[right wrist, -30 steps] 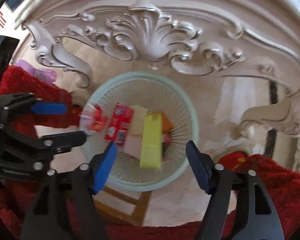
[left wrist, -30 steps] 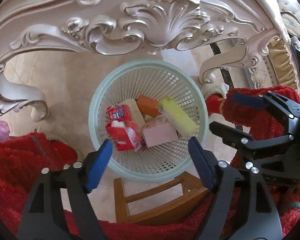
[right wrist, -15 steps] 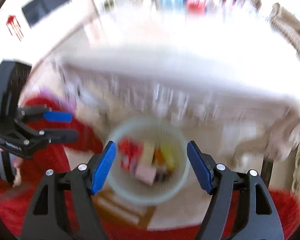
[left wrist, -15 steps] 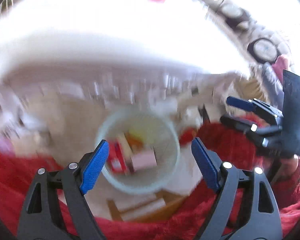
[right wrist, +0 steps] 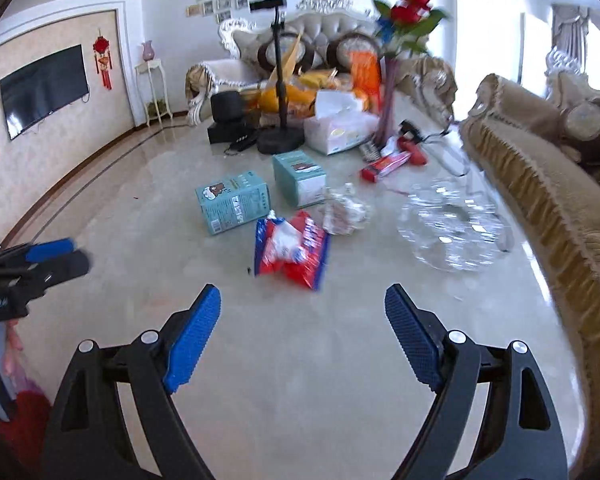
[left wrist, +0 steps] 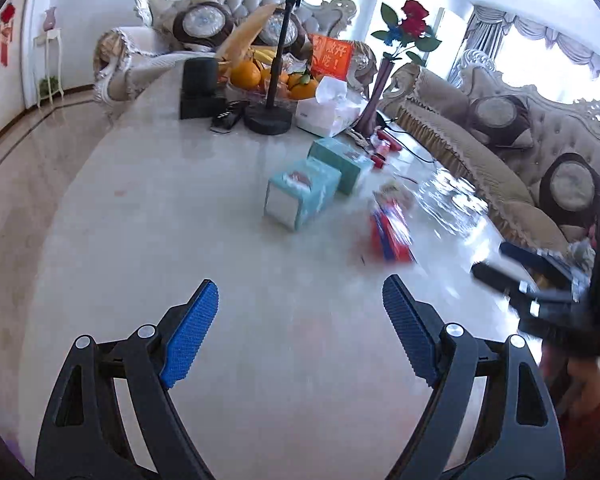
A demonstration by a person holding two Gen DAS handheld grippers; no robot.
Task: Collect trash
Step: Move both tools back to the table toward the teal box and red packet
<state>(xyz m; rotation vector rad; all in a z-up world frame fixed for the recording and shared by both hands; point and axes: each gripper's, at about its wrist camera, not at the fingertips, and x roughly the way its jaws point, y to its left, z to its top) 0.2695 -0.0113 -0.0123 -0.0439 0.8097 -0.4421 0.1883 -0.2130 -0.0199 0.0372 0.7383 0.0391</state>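
While my right gripper (right wrist: pixel 302 334), jaws just widened and empty, is hovering open, the red wrapper (right wrist: pixel 290 252) is lying just above them, mid-frame; my left gripper (left wrist: pixel 300 330) is gaping empty too.

On the table (right wrist: pixel 300 380), a wrapper (right wrist: pixel 290 250) lies in front of two boxes (right wrist: pixel 233 208), a crumpled wad (right wrist: pixel 346 212) just right of it. A glass dish (right wrist: pixel 452 226) sits farther right. Behind stand a tissue box (right wrist: pixel 340 128), stand (right wrist: pixel 280 140) and vase (right wrist: pixel 388 96).
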